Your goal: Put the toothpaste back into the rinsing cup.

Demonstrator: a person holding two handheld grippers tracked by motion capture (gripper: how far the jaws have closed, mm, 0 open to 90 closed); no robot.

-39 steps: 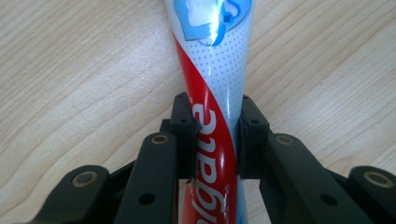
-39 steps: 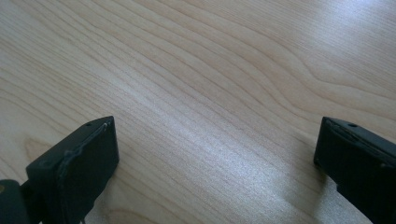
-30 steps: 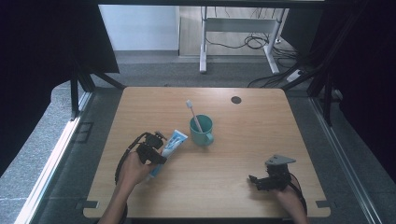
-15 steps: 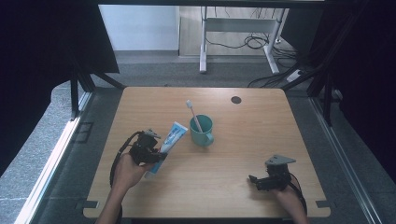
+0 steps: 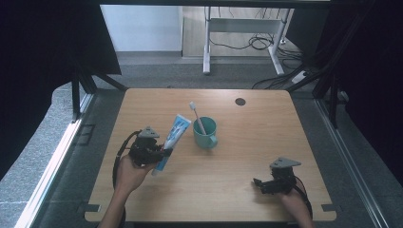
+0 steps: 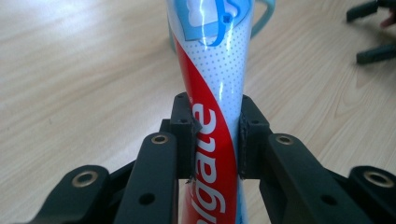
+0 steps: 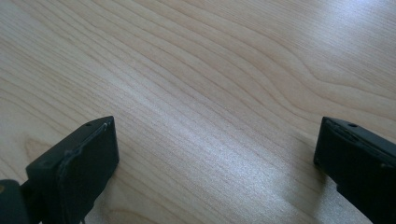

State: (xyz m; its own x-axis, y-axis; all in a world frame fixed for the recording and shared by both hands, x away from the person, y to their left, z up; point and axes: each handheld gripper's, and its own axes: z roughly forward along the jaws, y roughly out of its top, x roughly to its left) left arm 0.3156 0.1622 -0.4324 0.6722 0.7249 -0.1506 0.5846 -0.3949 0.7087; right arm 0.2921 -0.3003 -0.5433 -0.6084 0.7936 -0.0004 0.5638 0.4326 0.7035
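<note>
While your left gripper (image 5: 164, 153) clamped the toothpaste tube (image 5: 172, 142) mid-body, raised beside the cup (image 5: 205, 133) — soft, light, likely slippery — your right gripper (image 5: 259, 184) sat spread wide, empty, on the surface (image 5: 266, 128).

The left tool (image 5: 164, 153), clamped on the red, white and blue plastic toothpaste tube (image 5: 172, 142), has drawn back toward the left edge of the tabletop (image 5: 266, 128) over the past second. The tube has swung with it: its flat crimped end, which had been almost touching the teal ceramic mug (image 5: 206, 134), now stands raised and just clear of the mug's left side, while its lower end points toward the near edge.
</note>
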